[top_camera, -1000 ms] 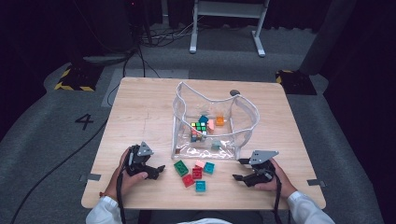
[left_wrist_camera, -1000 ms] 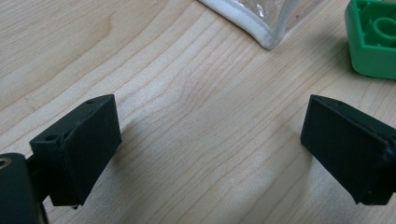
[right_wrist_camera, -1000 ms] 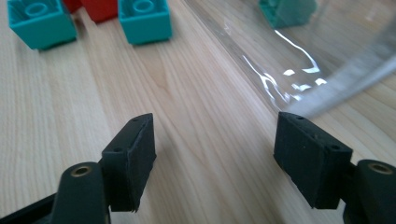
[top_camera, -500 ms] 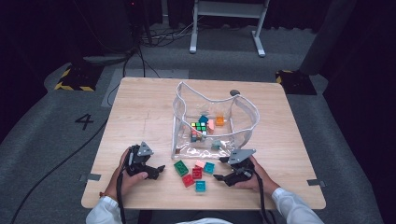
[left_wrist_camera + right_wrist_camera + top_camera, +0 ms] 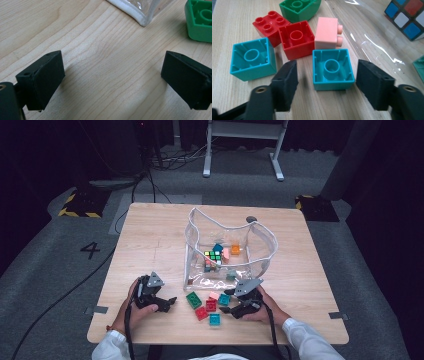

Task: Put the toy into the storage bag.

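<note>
On pale wooden table [image 5: 150, 245]: bracketing upturned teal brick [image 5: 333, 69] with right tongs [image 5: 325, 86], jaws apart either side; left tongs [image 5: 112, 80] gaping empty, farther off.

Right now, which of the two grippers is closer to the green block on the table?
The left gripper, its open jaws just left of the green block. The right gripper sits farther right, its jaws around a teal block.

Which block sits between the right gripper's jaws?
On the wooden table, loose blocks lie in front of the clear bag. The right gripper is open around a teal block, hollow side up, just below the pink block; the other teal block lies outside the jaws.
</note>
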### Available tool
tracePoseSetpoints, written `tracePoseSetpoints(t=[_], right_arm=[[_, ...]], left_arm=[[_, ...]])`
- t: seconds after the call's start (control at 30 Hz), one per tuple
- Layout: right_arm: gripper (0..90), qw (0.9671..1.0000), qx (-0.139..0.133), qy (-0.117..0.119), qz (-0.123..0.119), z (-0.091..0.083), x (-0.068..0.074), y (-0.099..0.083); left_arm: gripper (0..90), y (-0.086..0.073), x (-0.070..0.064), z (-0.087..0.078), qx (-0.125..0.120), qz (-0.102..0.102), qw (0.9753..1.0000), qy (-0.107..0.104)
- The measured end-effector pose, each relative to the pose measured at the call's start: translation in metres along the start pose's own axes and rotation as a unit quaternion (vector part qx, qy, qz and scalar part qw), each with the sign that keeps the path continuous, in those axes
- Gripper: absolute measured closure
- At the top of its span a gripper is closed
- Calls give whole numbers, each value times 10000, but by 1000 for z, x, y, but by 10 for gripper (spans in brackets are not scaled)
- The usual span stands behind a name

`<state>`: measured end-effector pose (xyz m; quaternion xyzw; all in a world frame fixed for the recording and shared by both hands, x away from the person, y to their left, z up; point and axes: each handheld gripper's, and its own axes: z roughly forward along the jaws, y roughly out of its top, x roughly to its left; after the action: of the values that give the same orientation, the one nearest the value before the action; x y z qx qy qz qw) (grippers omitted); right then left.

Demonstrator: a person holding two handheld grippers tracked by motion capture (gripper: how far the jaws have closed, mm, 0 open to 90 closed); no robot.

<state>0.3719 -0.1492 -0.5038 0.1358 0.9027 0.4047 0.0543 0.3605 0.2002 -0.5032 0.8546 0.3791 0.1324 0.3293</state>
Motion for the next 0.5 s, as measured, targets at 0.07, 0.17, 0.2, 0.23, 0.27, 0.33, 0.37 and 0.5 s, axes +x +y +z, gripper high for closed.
tracePoseSetpoints(t=[0.07, 0.17, 0.2, 0.23, 0.27, 0.33, 0.37, 0.5], right_arm=[[421, 10000, -32, -14, -8, 0, 0, 0], [497, 9998, -152, 0, -112, 0, -3, 0], [523, 9999, -104, -10, -2, -1, -2, -1], [561, 9999, -126, -31, -21, -1, -3, -1], [582, 9999, -112, -43, 14, -2, -4, -1], [588, 9999, -96, -47, 63, -2, -3, -1], [589, 9999, -104, -65, 53, -2, -3, -1], [590, 9999, -125, -76, 4, -3, -3, -2]], left_arm=[[52, 0, -1, 0, -2, -13, 10000, -18], [53, 0, 0, 0, 1, 5, 10000, -66], [53, 0, 0, 0, 2, 9, 10000, -59], [53, 0, 0, 0, 1, 8, 10000, -60], [53, 0, 0, 0, 1, 4, 10000, -65], [53, 0, -1, 0, 0, -9, 10000, -26], [53, 0, -1, 0, 0, -7, 10000, -27], [52, 0, 0, 0, 3, -6, 10000, -19]])
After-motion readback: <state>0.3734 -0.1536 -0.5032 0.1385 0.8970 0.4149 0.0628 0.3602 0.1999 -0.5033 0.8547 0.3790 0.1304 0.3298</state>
